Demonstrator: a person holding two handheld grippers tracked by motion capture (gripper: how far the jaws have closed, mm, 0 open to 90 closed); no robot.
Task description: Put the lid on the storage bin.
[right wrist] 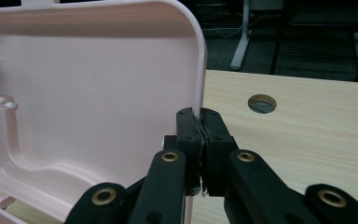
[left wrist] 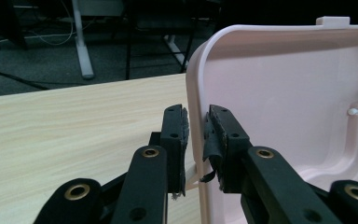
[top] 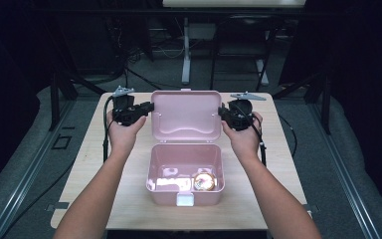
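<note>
2 grippers meet the raised lid (top: 185, 113) of a pink box (top: 185, 172) that sits mid-table, its lid standing at 12 o'clock from the open tub. The left gripper (top: 146, 107) comes at the lid's edge from 9 o'clock; in the left gripper view its jaws (left wrist: 196, 140) straddle the lid rim with a slim gap on each side, so they are nearly closed but not visibly pinching. The right gripper (top: 223, 112) comes in from 3 o'clock; in the right gripper view its jaws (right wrist: 199, 135) are pressed tight onto the lid (right wrist: 93, 107) edge, clamping it. Inside the tub, at 6 o'clock from the lid, lie a round gold thing (top: 204, 181) and a white item (top: 171, 184) just beside it. The table (top: 94, 164) is pale wood with a round hole (right wrist: 262, 103) near the right gripper.
</note>
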